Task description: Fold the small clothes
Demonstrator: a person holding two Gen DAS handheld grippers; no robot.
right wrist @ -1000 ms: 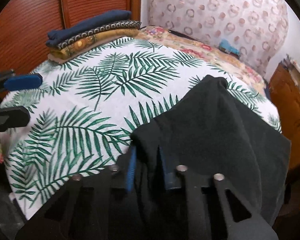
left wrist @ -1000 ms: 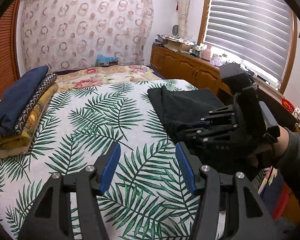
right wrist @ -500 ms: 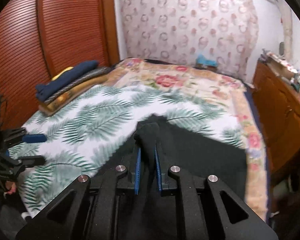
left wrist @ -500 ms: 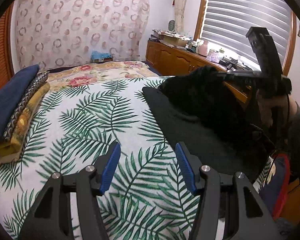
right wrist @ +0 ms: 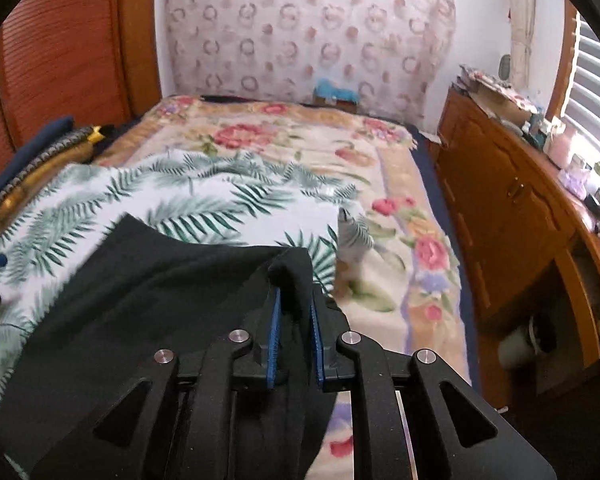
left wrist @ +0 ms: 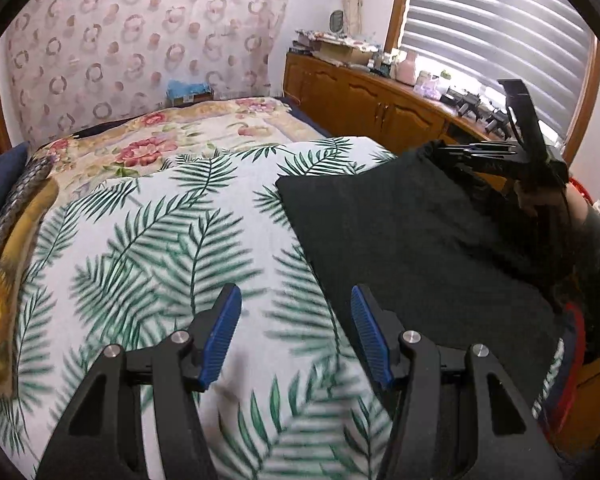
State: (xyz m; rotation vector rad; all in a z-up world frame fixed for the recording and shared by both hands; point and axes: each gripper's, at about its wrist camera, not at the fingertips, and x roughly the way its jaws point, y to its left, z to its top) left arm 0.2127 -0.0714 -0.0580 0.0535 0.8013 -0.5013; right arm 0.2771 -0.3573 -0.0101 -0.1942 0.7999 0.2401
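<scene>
A black garment (left wrist: 400, 240) lies on the right side of the palm-leaf bed sheet (left wrist: 160, 248). My right gripper (right wrist: 294, 300) is shut on a bunched edge of the black garment (right wrist: 148, 304) and holds that edge lifted above the bed. The right gripper also shows at the far right of the left wrist view (left wrist: 496, 152), gripping the garment's far corner. My left gripper (left wrist: 296, 320) is open and empty, low over the sheet beside the garment's near left edge.
A stack of folded clothes (left wrist: 8, 216) lies at the bed's left edge, also in the right wrist view (right wrist: 40, 160). A floral blanket (right wrist: 300, 148) covers the far bed. A wooden cabinet (right wrist: 512, 208) with clutter runs along the right wall under the window.
My right gripper has lifted the garment's edge and carried it toward the far right of the bed, spreading the cloth flatter. My left gripper stayed open and moved slightly forward.
</scene>
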